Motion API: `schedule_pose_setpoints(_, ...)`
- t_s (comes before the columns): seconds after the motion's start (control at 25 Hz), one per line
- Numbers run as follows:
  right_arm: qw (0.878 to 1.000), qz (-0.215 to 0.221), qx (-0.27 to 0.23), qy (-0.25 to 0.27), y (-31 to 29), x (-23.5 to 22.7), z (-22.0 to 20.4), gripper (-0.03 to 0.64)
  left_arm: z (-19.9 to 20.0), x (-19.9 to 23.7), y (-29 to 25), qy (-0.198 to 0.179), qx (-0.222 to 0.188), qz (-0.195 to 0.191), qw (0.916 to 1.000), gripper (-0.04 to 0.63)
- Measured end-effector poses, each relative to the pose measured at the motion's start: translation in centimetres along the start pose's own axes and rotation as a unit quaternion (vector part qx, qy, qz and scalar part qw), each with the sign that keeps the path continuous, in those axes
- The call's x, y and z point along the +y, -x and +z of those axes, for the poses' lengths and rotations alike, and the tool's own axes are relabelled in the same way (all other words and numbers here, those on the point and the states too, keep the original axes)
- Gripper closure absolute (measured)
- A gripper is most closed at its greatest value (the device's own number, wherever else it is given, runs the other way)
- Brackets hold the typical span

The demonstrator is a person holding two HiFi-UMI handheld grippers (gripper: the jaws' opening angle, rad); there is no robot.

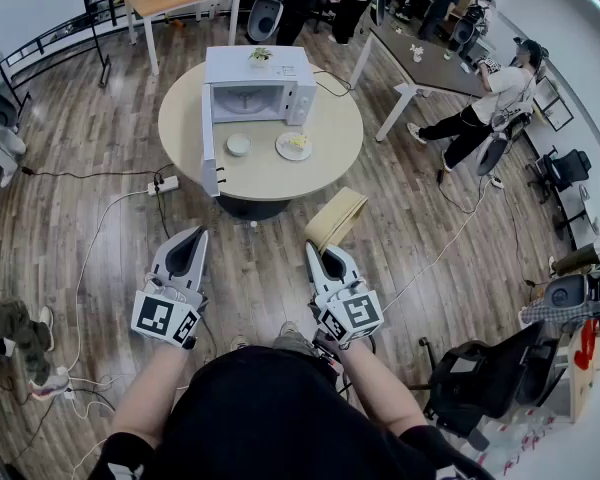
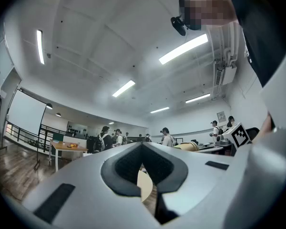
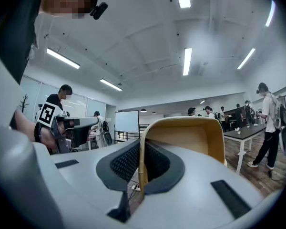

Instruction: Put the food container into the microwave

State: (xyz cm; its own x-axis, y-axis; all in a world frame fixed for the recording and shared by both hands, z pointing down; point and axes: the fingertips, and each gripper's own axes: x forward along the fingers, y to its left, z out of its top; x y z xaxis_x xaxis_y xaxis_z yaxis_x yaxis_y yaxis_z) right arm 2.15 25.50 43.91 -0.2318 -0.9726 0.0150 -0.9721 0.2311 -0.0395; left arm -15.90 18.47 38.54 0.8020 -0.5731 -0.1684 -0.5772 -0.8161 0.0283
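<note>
The white microwave (image 1: 255,83) stands at the back of a round beige table (image 1: 280,183), its door (image 1: 210,153) swung open to the left. In front of it sits a small round white food container (image 1: 238,145), with a plate of food (image 1: 294,146) to its right. My left gripper (image 1: 193,238) (image 2: 142,146) and right gripper (image 1: 316,253) (image 3: 142,144) are held close to my body, well short of the table. Both are shut and hold nothing. They point upward, so the gripper views show mostly ceiling.
A yellow chair (image 1: 335,218) (image 3: 190,132) stands between my right gripper and the table. A power strip (image 1: 163,184) and cables lie on the wooden floor at left. A black office chair (image 1: 480,378) is at lower right. Other tables and several people are farther back.
</note>
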Motion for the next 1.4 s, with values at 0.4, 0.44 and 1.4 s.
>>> schedule_pose_setpoints(0.4,1.0,-0.008,-0.001,-0.001,-0.3,0.0,0.4,0.592,0.4,0.4,0.1,-0.005,-0.003,0.002,1.0,0.577)
schedule_pose_setpoints(0.44,1.0,-0.011,-0.002,-0.004,-0.3,-0.1,0.5,0.592,0.5,0.6,0.1,-0.005,-0.005,0.003,1.0,0.577)
schedule_pose_setpoints(1.4,1.0,-0.016,-0.005,0.007,-0.8,1.6,0.7,0.592,1.0,1.7,0.7,0.001,-0.015,-0.007,0.9999,0.577)
